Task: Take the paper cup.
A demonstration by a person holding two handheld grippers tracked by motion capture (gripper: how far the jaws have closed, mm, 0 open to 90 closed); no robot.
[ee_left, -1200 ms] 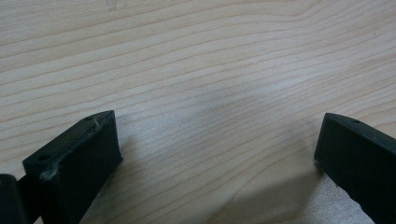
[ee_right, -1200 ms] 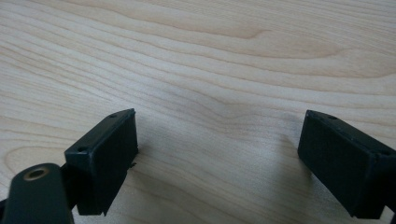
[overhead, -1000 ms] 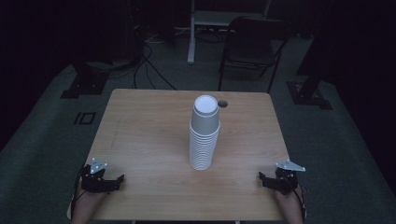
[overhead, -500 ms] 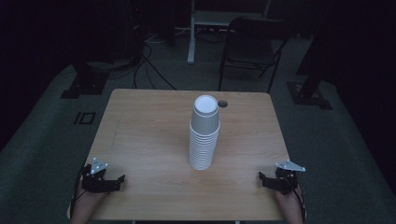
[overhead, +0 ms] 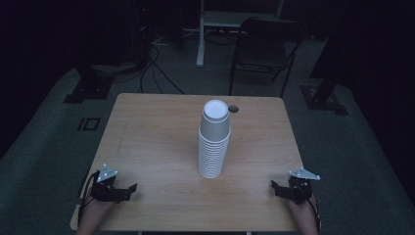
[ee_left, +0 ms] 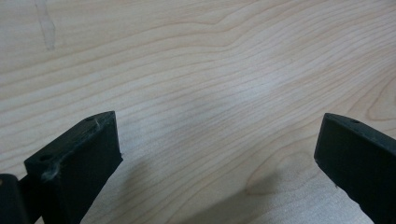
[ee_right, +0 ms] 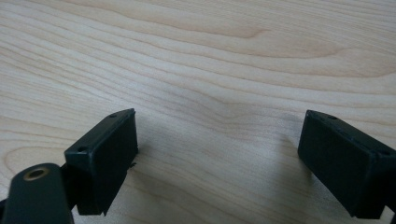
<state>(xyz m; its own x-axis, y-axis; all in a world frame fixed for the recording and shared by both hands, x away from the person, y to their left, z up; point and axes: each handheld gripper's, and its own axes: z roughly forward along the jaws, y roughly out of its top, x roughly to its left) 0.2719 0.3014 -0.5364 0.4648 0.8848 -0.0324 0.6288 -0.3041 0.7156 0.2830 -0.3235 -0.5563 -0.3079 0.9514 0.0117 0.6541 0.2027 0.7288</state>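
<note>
1. Wooden table (overhead: 147, 147), light grain, sits in a dark room; carpet floor around it.
2. Stack of white paper cups (overhead: 214, 142) stands upright near table centre, slightly right and toward the far half. Cups are nested upside down, base of the top one facing up.
3. Small dark round spot (overhead: 233, 108) on the tabletop just beyond the stack, near the far edge; can't tell what it is.
4. Left gripper (overhead: 131, 188) rests at the near-left corner of the table, jaws pointing right toward the middle. In the left gripper view (ee_left: 219, 158) jaws are wide apart w/ bare wood between them, nothing held.
5. Right gripper (overhead: 274, 185) rests at the near-right corner, jaws pointing left. Right gripper view (ee_right: 219, 154): jaws spread apart too, bare wood between.
6. Both grippers well apart from the stack, one on each side.
7. Dark chair (overhead: 264, 54) and a pale desk leg (overhead: 200, 34) stand on the floor beyond the far edge; cables (overhead: 156, 63) trail on the floor far left.
</note>
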